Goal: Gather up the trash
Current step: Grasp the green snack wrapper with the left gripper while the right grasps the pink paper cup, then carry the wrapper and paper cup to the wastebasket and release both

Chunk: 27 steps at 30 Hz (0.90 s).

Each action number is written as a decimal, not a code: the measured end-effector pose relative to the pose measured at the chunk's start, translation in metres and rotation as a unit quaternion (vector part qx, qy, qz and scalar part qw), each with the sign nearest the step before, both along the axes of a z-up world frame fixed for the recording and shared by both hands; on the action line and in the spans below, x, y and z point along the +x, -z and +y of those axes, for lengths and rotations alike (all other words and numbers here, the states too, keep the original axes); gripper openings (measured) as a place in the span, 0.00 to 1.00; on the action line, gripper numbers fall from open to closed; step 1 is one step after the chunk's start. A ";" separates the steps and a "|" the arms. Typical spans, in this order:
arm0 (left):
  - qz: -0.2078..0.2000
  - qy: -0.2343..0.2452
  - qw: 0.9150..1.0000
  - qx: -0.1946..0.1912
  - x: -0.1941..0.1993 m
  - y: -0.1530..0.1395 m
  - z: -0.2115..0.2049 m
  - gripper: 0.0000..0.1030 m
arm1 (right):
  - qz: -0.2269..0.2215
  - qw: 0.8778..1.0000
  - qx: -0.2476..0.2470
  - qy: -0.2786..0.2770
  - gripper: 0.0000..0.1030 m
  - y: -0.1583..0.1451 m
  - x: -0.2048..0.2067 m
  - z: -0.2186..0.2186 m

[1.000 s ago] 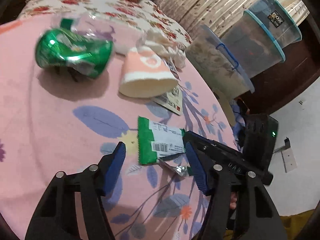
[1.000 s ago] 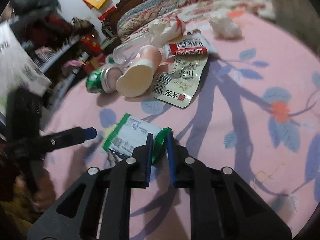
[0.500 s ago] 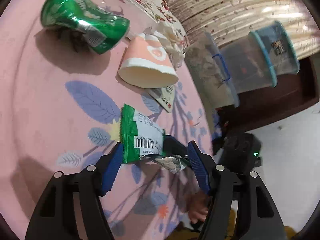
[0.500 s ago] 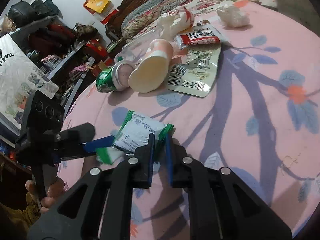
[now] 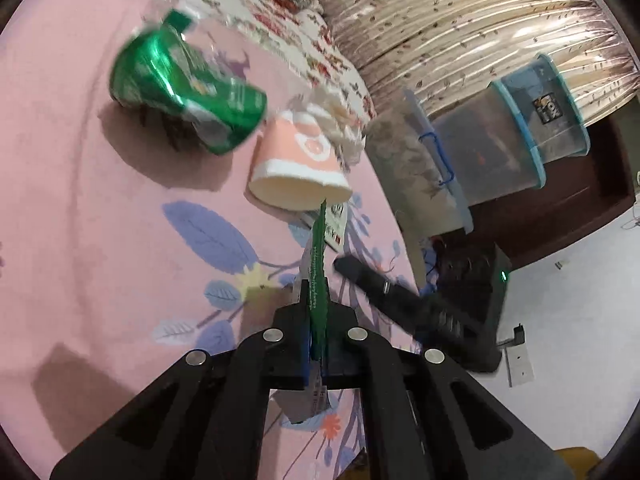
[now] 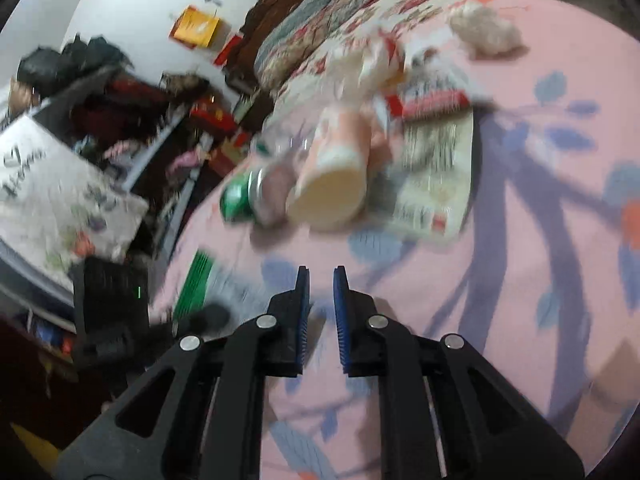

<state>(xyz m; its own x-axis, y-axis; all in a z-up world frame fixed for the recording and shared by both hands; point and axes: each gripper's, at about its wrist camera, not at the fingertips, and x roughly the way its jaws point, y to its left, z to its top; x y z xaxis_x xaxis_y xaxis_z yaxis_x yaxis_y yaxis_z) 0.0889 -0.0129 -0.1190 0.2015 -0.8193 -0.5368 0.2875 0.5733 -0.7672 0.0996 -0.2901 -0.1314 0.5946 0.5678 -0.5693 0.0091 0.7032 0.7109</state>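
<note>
A green and white snack wrapper [image 5: 318, 264] stands edge-on between the fingers of my left gripper [image 5: 316, 312], whose jaws are closing tight on it just above the pink floral bedsheet [image 5: 80, 220]. Beyond it lie a crushed green can [image 5: 184, 92] and a pink paper cup [image 5: 298, 172] on its side. In the right wrist view my right gripper [image 6: 320, 280] has a narrow gap between its blue pads [image 6: 304, 300]; its jaws are opening with nothing between them. The wrapper [image 6: 196, 284] shows blurred to its left, and the cup [image 6: 332, 196] and can [image 6: 240, 200] lie ahead.
A white barcode wrapper [image 6: 432, 184], a red wrapper [image 6: 432, 100] and a crumpled tissue [image 6: 484, 32] lie farther up the bed. Clear storage bins [image 5: 500, 148] with blue rims stand beside the bed, below a curtain. Cluttered shelves [image 6: 120, 128] fill the other side.
The left gripper has shut on the green wrapper, which now stands edge-on. The right gripper has let go of it and its pads have pulled clear.
</note>
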 end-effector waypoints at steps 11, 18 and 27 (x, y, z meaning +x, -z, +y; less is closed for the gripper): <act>-0.013 -0.022 1.000 -0.009 -0.010 -0.012 0.045 0.03 | -0.009 0.998 0.029 0.057 0.75 -0.025 0.037 -0.005; -0.025 -0.010 1.000 -0.008 -0.010 -0.015 0.048 0.03 | -0.007 0.998 -0.035 0.042 0.57 -0.030 0.053 -0.017; -0.032 -0.023 0.999 0.003 -0.012 -0.023 0.050 0.03 | 0.018 0.999 -0.030 -0.035 0.27 -0.007 0.083 0.013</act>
